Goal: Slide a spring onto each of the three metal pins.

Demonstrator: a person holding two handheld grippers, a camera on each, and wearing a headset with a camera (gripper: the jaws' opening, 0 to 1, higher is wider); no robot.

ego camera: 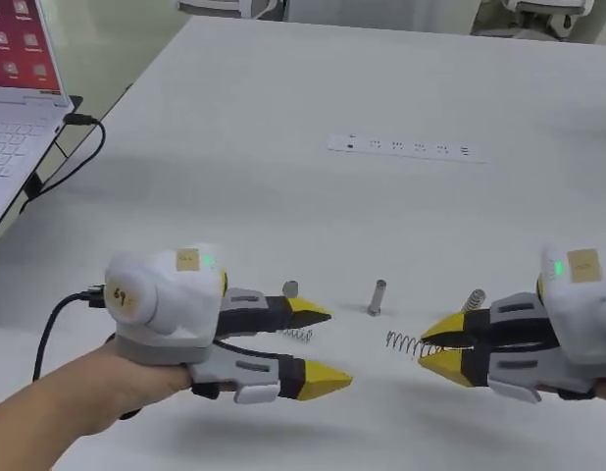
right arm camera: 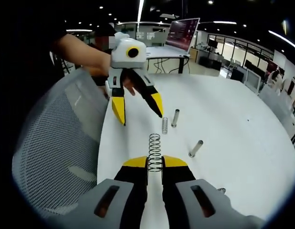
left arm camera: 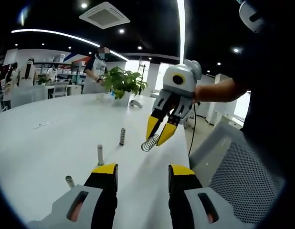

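Observation:
Three short metal pins stand in a row on the white table: left (ego camera: 289,288), middle (ego camera: 378,296) and right (ego camera: 475,300). The right pin looks ribbed, as if a spring is around it. My right gripper (ego camera: 428,349) is shut on one end of a spring (ego camera: 405,342), which sticks out toward the middle pin. That held spring (right arm camera: 154,149) rises from the shut jaws of the right gripper (right arm camera: 154,163). My left gripper (ego camera: 334,345) is open and holds nothing. A loose spring (ego camera: 298,336) lies between its fingers' reach, beside the left pin. The left gripper (left arm camera: 143,169) faces the right gripper (left arm camera: 159,132).
A white power strip (ego camera: 406,148) lies farther back on the table. An open laptop (ego camera: 14,78) and a black cable (ego camera: 82,147) sit at the left edge. A grey mesh chair (right arm camera: 57,143) stands at the near side.

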